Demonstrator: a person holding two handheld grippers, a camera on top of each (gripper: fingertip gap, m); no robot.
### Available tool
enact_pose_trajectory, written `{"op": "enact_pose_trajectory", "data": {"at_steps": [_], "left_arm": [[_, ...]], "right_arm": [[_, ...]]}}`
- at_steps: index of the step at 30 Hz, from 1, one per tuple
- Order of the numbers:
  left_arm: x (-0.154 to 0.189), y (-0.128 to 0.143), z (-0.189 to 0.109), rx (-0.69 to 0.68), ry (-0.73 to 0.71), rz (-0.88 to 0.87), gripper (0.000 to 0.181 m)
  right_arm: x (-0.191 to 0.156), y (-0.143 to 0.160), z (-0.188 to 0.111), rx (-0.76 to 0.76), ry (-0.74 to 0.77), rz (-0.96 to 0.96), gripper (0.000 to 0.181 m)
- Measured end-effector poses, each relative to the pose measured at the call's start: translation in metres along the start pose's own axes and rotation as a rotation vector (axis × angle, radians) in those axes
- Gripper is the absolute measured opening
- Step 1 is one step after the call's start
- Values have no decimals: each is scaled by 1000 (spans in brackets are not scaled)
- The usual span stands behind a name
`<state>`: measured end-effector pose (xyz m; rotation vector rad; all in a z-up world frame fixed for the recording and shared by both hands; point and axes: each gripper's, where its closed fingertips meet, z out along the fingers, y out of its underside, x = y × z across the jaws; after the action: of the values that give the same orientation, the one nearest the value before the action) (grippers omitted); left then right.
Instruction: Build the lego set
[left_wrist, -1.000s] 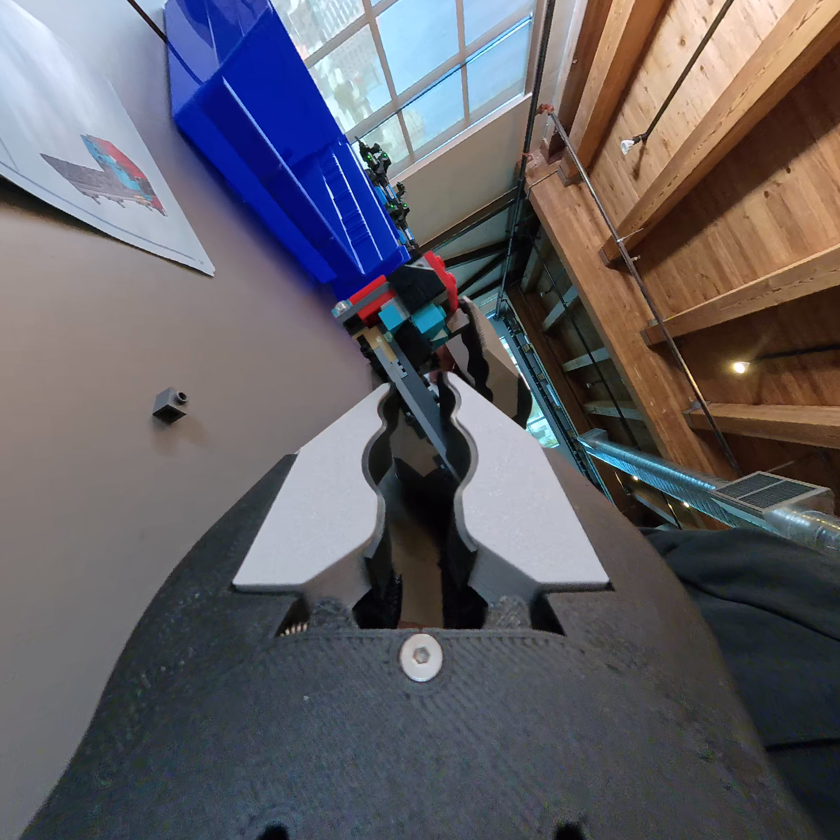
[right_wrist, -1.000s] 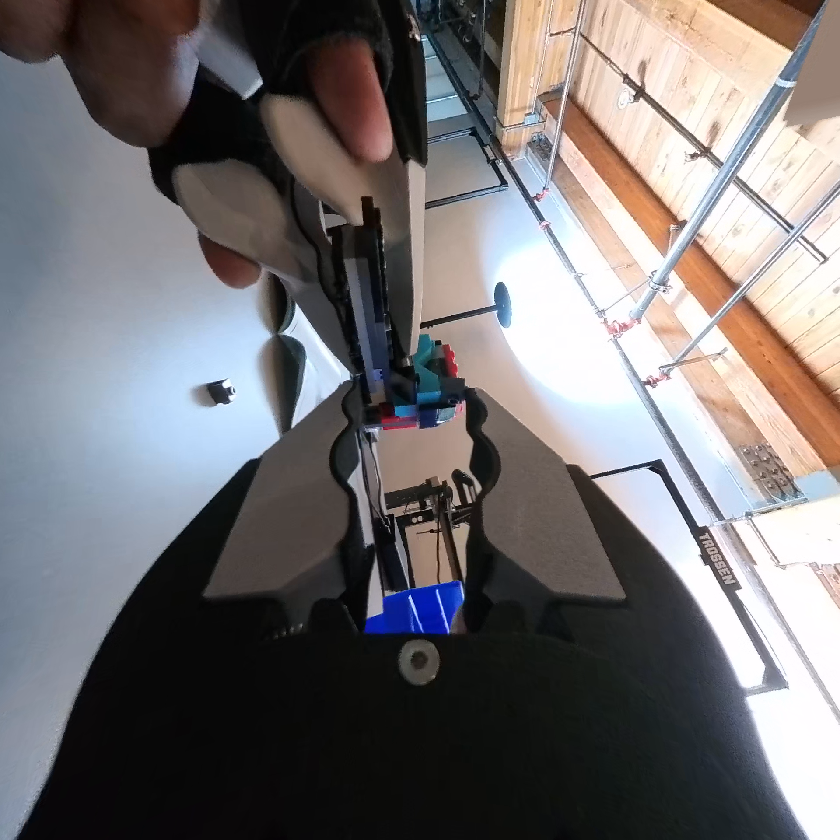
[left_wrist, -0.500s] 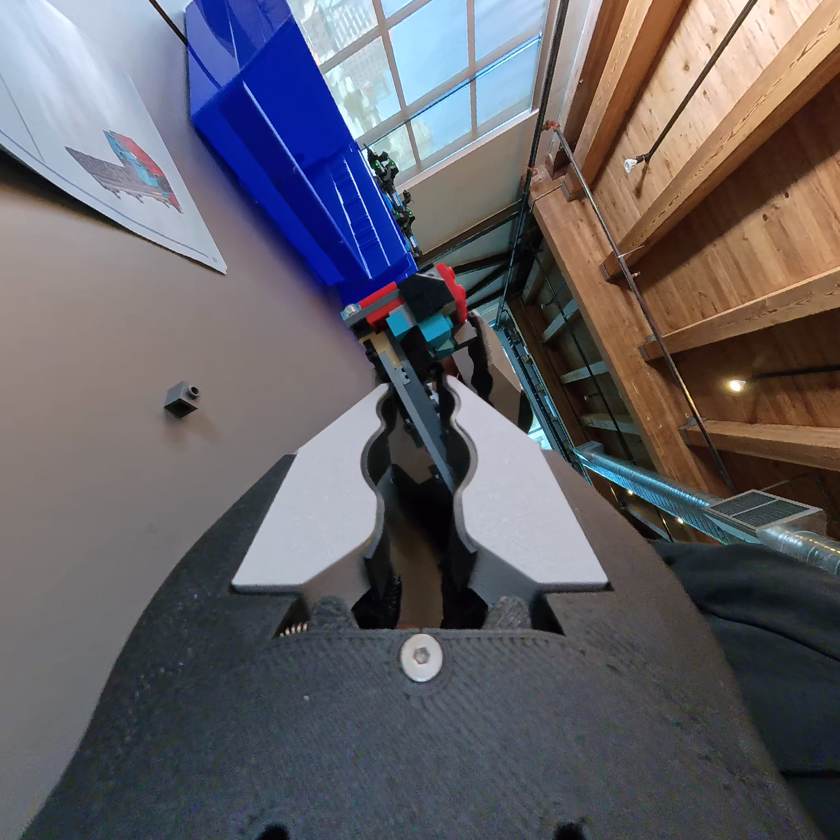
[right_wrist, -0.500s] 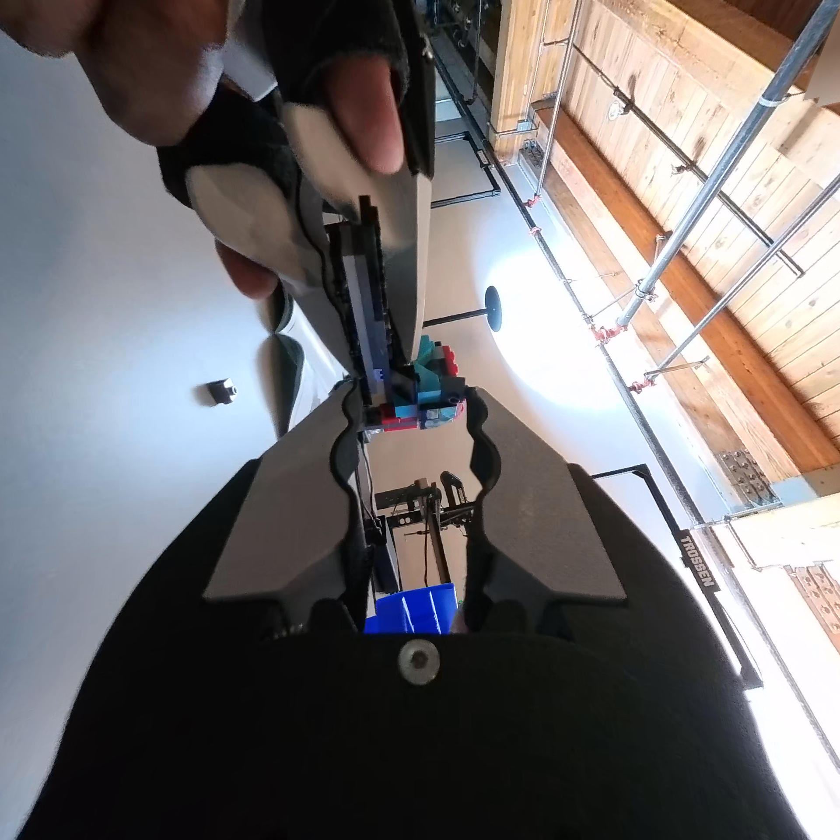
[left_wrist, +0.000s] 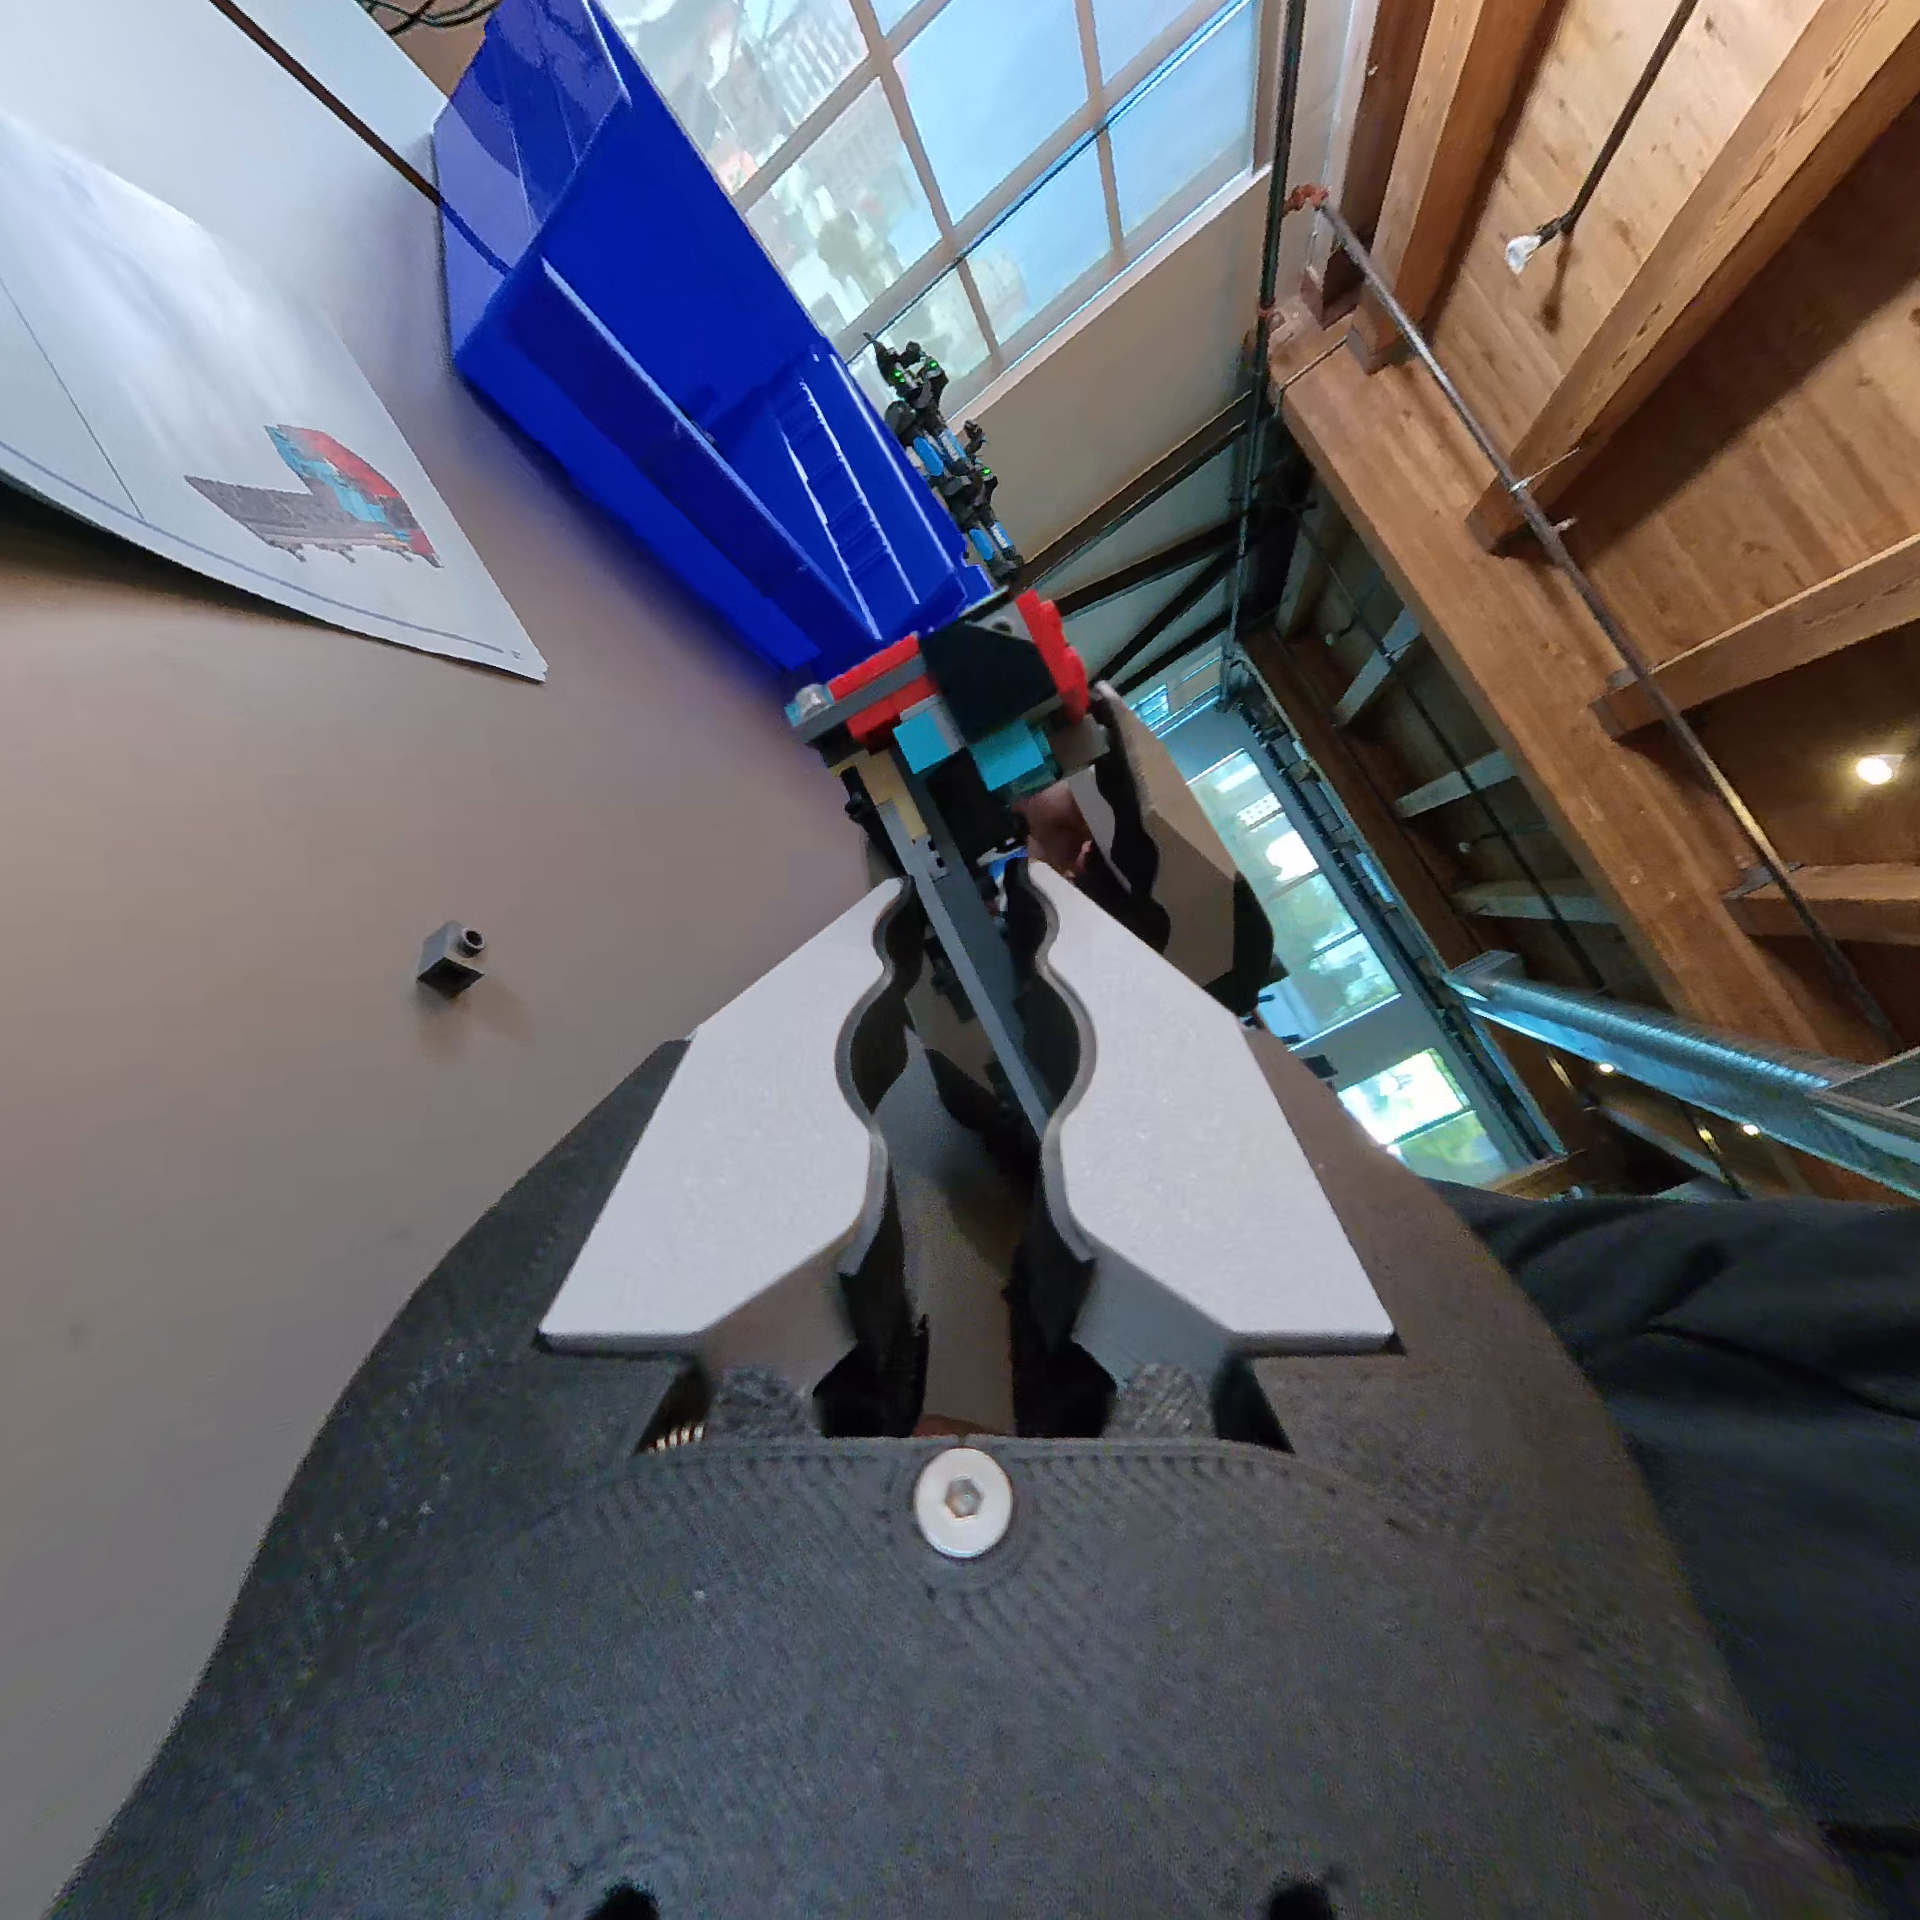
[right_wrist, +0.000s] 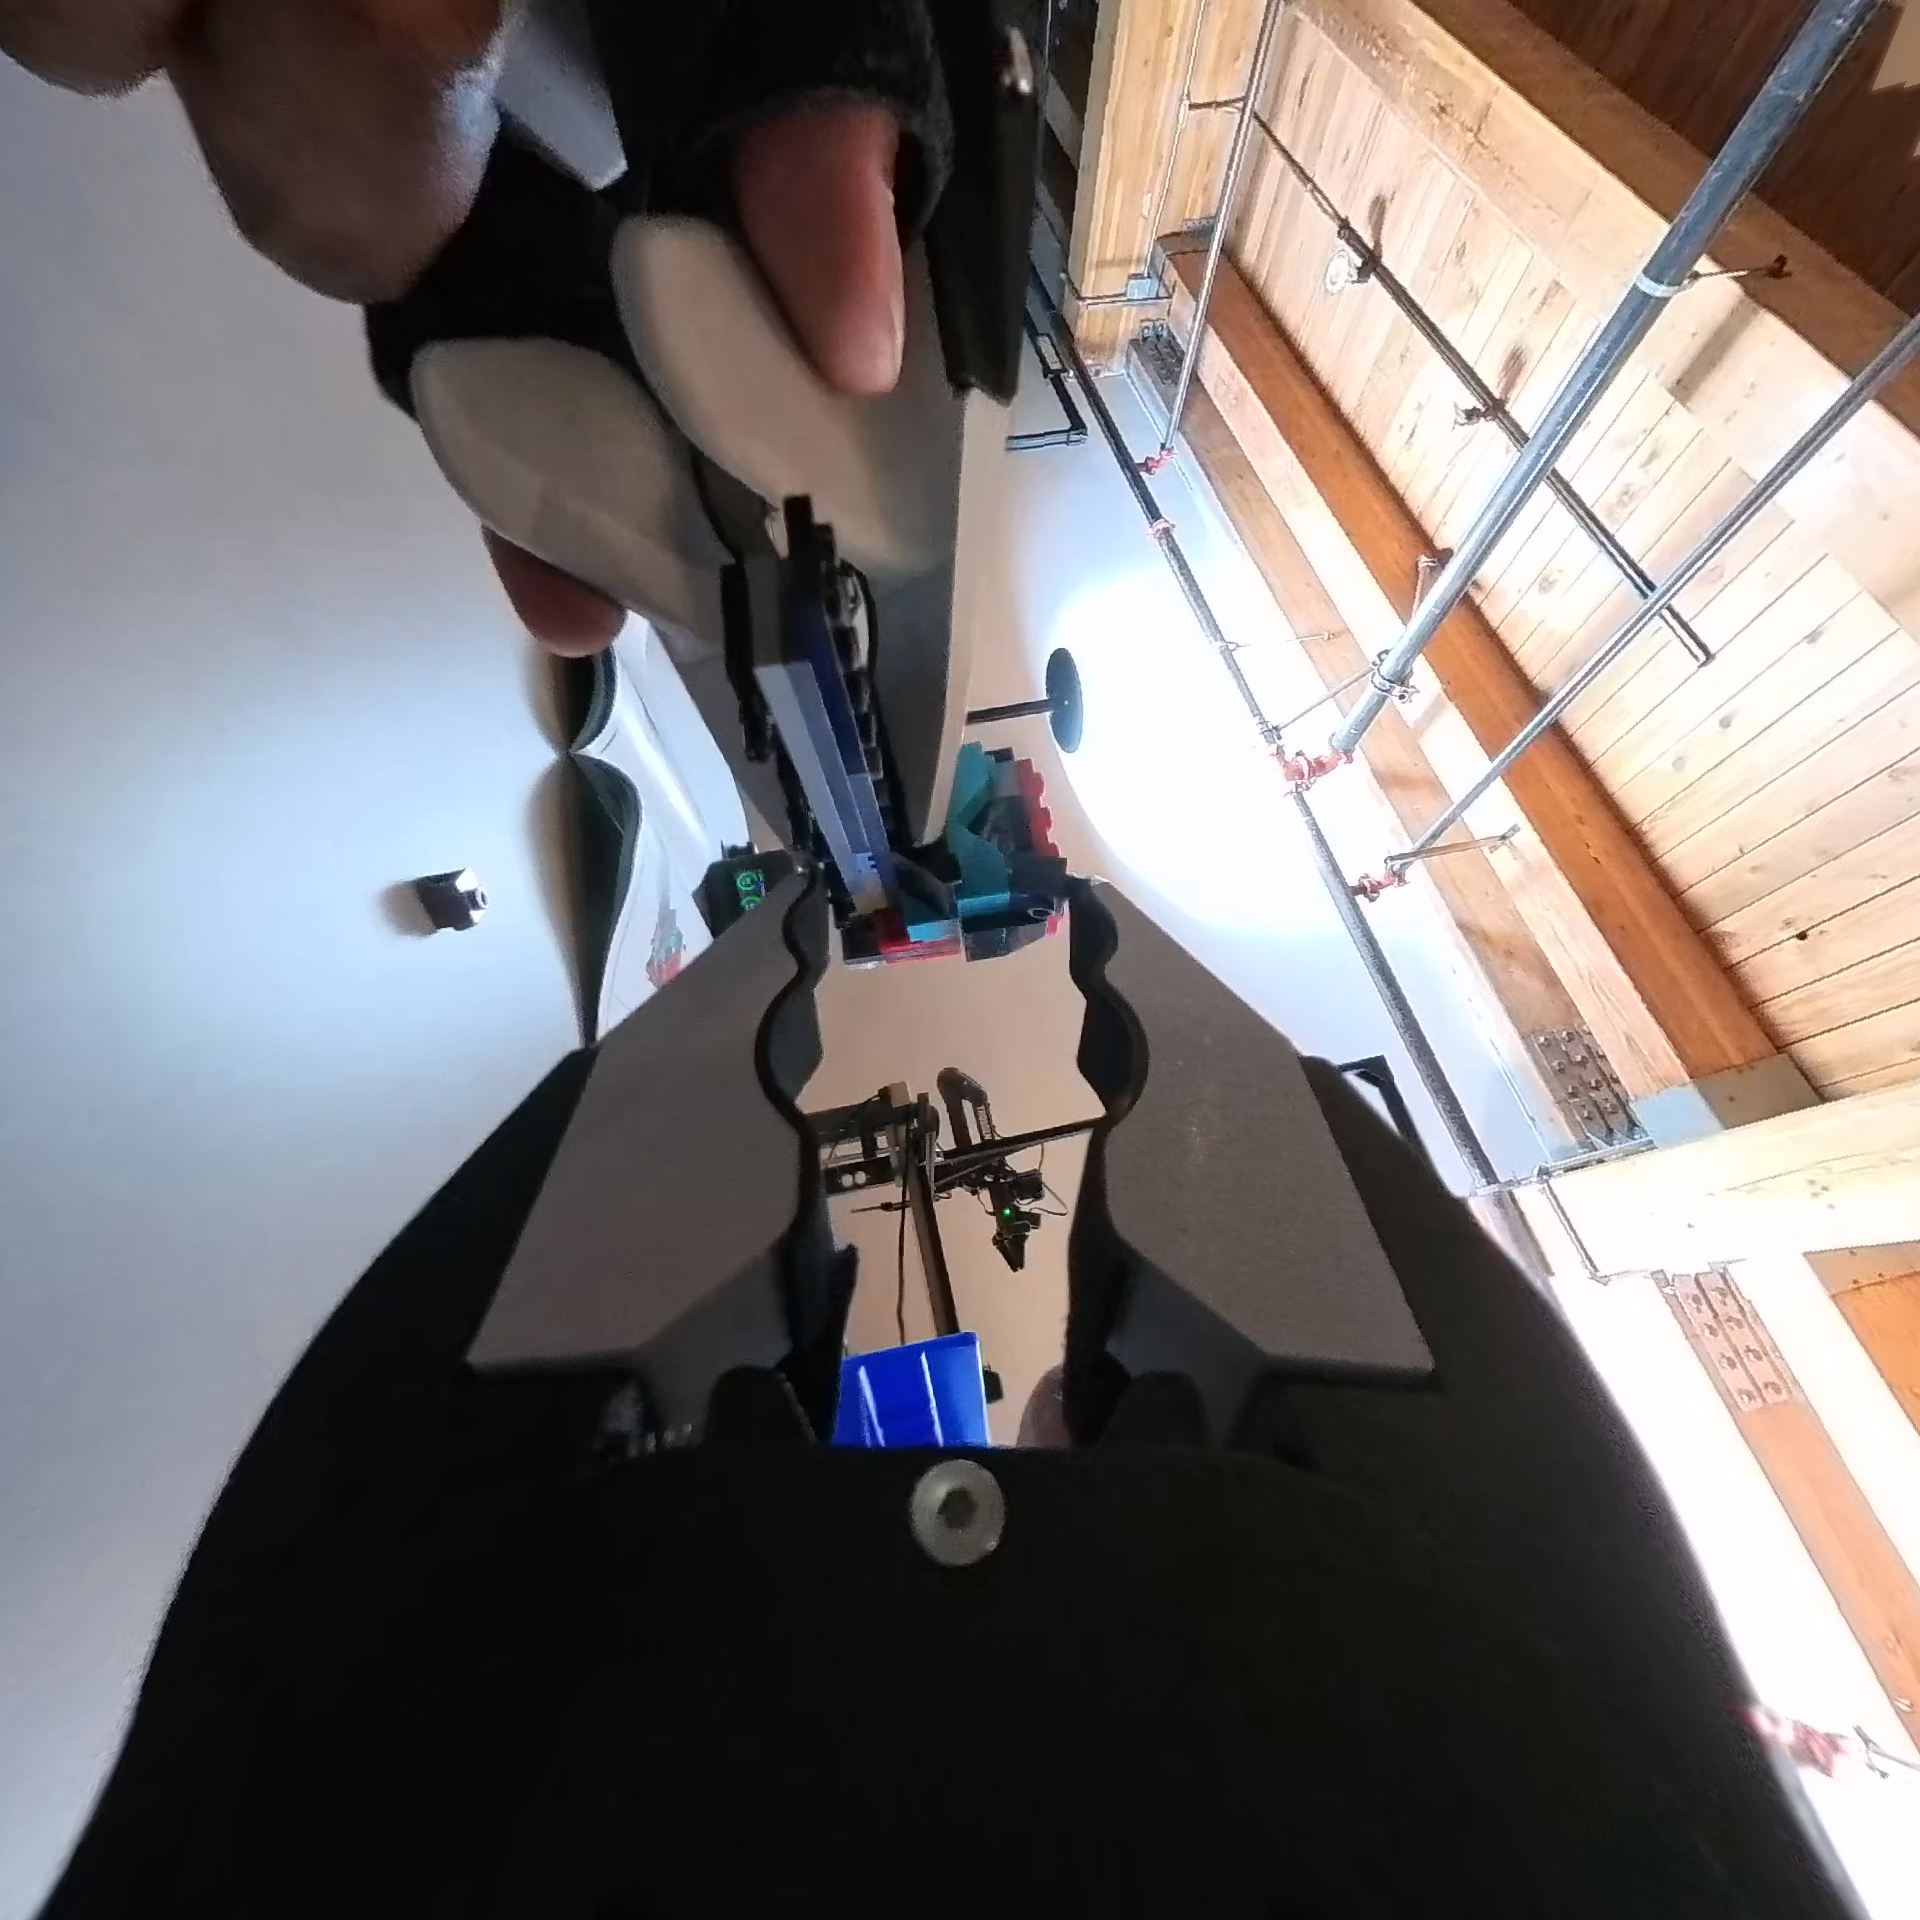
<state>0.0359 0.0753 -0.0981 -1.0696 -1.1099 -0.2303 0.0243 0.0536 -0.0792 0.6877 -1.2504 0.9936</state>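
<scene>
So the left gripper (left_wrist: 971, 914) has its grey scalloped jaws pinched down on the thin dark-grey plate edge of the half-built lego model (left_wrist: 951, 717), a chunky little assembly of red, black, teal and tan bricks that sticks out past the fingertips, held up off the table (left_wrist: 312, 1091).

The right gripper (right_wrist: 940, 914) comes at the same model from the far end. Its jaws are spread pretty wide, one finger on each side of the model's brick end (right_wrist: 951, 894); the tips look right up against the bricks, but I honestly can't tell if they're actually squeezing or just bracketing it. In the right wrist view you can also see the person's hand (right_wrist: 582, 208) in a black fingerless glove wrapped around the left gripper, just beyond the model.

Working outward from the model: one loose small dark-grey lego brick (left_wrist: 450, 951) with a stud on its side sits alone on the brownish tabletop, well off to the model's left. Beyond that there's a white printed instruction sheet (left_wrist: 239, 447) lying flat, and just behind the model a big glossy blue plastic bin (left_wrist: 665, 353) on the table.
</scene>
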Motion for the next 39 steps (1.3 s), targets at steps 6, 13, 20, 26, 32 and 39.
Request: {"op": "enact_pose_trajectory", "data": {"at_steps": [6,13,20,26,32,39], "left_arm": [[-4,4,3,-27,-63,71,16],[-9,6,5,-45,-109,82,16],[-19,13,4,-73,-166,38,15],[-17,10,2,-48,-121,-24,15],[-17,8,1,-36,-107,-51,15],[-17,6,1,-24,-102,-69,14]], "right_arm": [[-2,2,0,-10,-9,-65,47],[-6,3,1,-17,-33,-113,47],[-20,3,0,-17,-75,-99,47],[-18,4,1,-21,-53,-73,48],[-18,5,0,-28,-50,-73,48],[-17,5,0,-31,-43,-85,48]]}}
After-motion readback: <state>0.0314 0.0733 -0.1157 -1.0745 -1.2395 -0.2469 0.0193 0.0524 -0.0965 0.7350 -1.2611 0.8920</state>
